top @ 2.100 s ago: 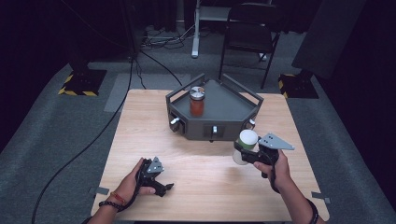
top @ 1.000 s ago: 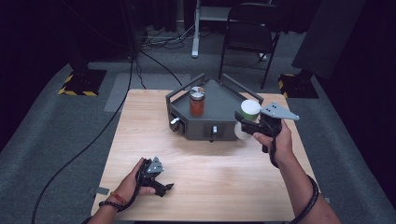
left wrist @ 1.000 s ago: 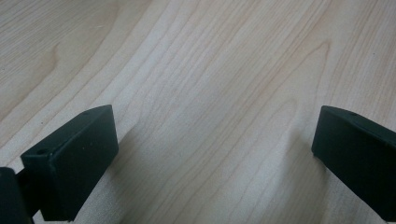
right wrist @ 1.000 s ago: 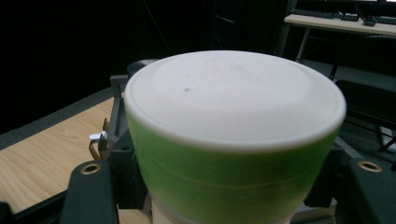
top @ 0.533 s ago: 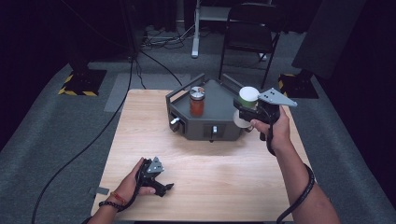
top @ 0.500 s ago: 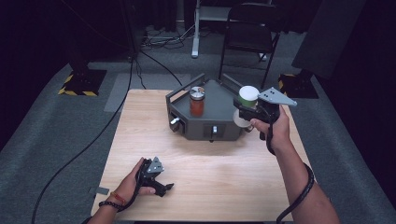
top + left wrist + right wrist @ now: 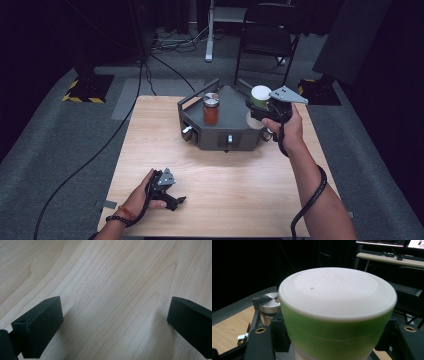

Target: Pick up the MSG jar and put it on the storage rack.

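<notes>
Green jar [image 7: 260, 95] with white lid is clamped in the right gripper [image 7: 263, 108], above the right side of the dark tray [image 7: 220, 135]. Left gripper [image 7: 172, 199], jaws apart and empty, rests on the near-left table [image 7: 250, 200].

Bench [image 7: 225, 195]: pale wood, visible grain, smooth matt finish.
Green container [image 7: 337, 332]: plastic-looking, smooth with a slight sheen; white lid [image 7: 337, 290] matt and faintly speckled.
Jar [image 7: 211, 111]: clear, glossy, reddish contents; cap [image 7: 269, 303] of brushed metal, shiny.
Tray [image 7: 225, 127]: dark grey, matt, with small shiny metal knobs.
Left tool [image 7: 112, 322]: jaws of black matt plastic.
Right tool [image 7: 272, 107]: flat grey metal-looking plate on top.
Floor [image 7: 60, 135]: grey carpet, rough.
</notes>
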`<state>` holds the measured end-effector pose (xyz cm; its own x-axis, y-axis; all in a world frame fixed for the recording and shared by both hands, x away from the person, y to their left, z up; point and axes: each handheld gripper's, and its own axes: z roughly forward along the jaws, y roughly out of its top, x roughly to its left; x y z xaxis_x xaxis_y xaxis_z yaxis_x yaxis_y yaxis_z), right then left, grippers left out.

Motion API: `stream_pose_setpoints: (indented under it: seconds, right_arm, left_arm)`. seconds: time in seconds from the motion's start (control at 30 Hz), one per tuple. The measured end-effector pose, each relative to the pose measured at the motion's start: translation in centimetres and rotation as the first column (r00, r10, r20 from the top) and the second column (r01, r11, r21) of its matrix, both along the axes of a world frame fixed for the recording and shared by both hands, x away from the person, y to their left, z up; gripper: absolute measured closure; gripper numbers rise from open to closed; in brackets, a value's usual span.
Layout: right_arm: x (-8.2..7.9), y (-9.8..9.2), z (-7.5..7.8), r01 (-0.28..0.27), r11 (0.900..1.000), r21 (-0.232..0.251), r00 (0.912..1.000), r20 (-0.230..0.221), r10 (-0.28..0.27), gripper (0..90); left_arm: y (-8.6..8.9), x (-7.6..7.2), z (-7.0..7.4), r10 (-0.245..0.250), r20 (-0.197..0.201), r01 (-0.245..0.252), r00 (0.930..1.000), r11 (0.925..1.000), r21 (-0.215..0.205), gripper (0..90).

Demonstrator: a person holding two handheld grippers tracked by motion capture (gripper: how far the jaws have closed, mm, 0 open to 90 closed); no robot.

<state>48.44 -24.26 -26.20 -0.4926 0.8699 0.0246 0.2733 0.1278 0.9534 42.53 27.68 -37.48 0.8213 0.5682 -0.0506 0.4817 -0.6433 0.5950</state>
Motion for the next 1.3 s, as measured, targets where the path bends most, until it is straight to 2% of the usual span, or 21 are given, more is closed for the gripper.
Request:
stream_pose_setpoints:
  seconds: [0.2,0.5,0.77,1.3]
  right_arm:
    - [1.0,0.7,-0.4,0.009,1.0,-0.019,1.0,0.002,-0.009,33.1]
    - [2.6,1.6,-1.2,0.026,1.0,-0.007,0.9996,-0.006,-0.026,33.1]
    - [4.0,2.6,-2.5,0.046,0.999,-0.024,0.9987,-0.019,-0.046,33.1]
    - [5.2,3.6,-4.6,0.045,0.999,-0.015,0.9974,-0.057,-0.046,33.0]
  left_arm:
    - [0.0,0.0,0.0,0.001,-0.001,-0.001,1.0,1.0,0.0,0.1]
    - [0.0,0.0,0.0,0.0,0.0,0.0,1.0,1.0,0.0,0.1]
    - [0.0,0.0,0.0,0.001,0.001,-0.001,1.0,1.0,0.001,0.1]
    - [0.0,0.0,0.0,0.0,0.001,0.0,1.0,1.0,0.001,0.1]
